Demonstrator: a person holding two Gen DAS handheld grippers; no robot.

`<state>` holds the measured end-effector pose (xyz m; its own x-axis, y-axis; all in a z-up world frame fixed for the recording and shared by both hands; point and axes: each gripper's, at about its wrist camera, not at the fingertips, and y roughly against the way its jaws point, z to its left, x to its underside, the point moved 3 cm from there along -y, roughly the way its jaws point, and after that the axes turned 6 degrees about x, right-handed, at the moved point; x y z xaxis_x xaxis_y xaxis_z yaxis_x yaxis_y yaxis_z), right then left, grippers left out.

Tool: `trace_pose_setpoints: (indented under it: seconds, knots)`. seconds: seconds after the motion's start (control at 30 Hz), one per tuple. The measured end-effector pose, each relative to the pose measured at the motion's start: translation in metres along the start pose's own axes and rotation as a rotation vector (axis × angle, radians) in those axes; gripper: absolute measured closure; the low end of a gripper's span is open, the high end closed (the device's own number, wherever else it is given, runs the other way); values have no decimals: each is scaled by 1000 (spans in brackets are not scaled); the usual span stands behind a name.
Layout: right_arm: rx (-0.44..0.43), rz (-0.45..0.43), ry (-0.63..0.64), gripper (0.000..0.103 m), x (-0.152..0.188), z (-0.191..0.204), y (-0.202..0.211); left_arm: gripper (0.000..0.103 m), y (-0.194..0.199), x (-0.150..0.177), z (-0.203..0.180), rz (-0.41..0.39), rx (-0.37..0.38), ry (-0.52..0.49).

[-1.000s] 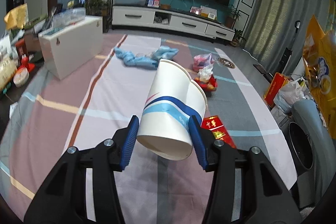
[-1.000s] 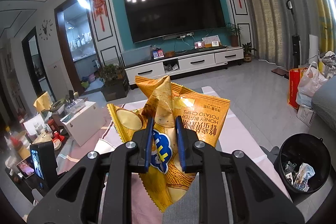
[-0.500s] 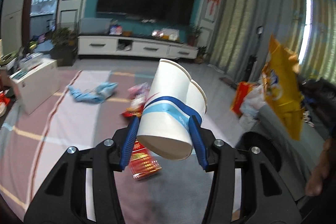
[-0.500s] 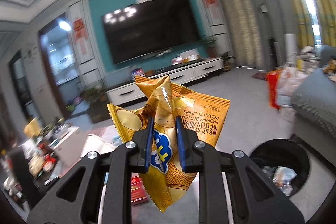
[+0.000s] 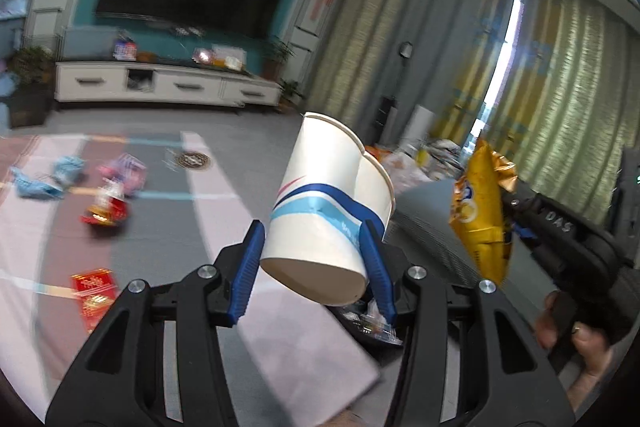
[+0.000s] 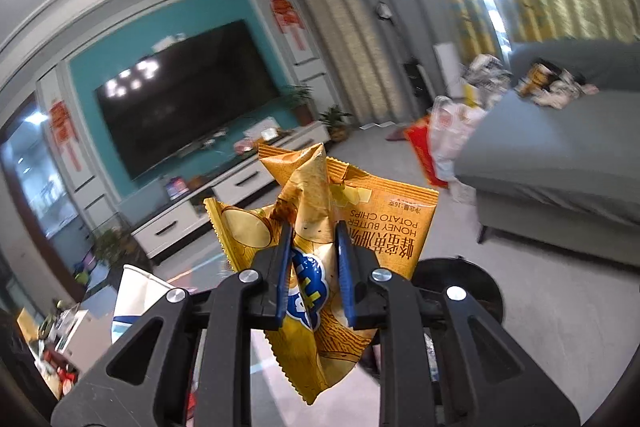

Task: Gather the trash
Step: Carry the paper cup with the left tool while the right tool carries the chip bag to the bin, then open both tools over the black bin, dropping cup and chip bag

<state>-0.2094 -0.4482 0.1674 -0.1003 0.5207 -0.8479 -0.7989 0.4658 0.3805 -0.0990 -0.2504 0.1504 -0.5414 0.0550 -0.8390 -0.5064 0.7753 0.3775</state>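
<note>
You swung both grippers toward the black bin (image 6: pixel 472 279) at five o'clock; left gripper (image 5: pixel 316 267) clamped the paper cups (image 5: pixel 328 203), right gripper (image 6: pixel 312 267) the chip bag (image 6: pixel 332 227); releasing over it came next.

Striped rug (image 5: pixel 168 227) on floor: blue cloth (image 5: pixel 44 179), red packets (image 5: pixel 94 291), wrappers (image 5: pixel 108 203).

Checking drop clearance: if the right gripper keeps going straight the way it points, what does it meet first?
Probably nothing near: the right gripper, shut on the crumpled yellow chip bag, points over open grey floor toward the white TV cabinet. The round black trash bin sits below-right, off that line. Depth uncertain.
</note>
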Motion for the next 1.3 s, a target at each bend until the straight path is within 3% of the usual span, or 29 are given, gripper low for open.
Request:
trace_pose_setpoints:
  seconds: [0.13, 0.33, 0.73, 1.1, 1.2, 1.3]
  knots:
    - [89, 59, -74, 81, 4, -38, -20, 53, -46, 13, -11, 105, 77, 37]
    - [159, 192, -149, 81, 22, -76, -59, 53, -103, 31, -21, 223, 107, 46]
    - [228, 413, -212, 81, 59, -113, -125, 53, -202, 74, -29, 438, 25, 16]
    - [312, 573, -185, 78, 92, -123, -161, 52, -244, 98, -28, 551, -54, -36]
    - [315, 596, -183, 73, 95, -123, -166, 51, -244, 99, -26, 553, -37, -14]
    - [316, 598, -198, 56, 94, -124, -164, 36, -238, 96, -29, 537, -2, -5]
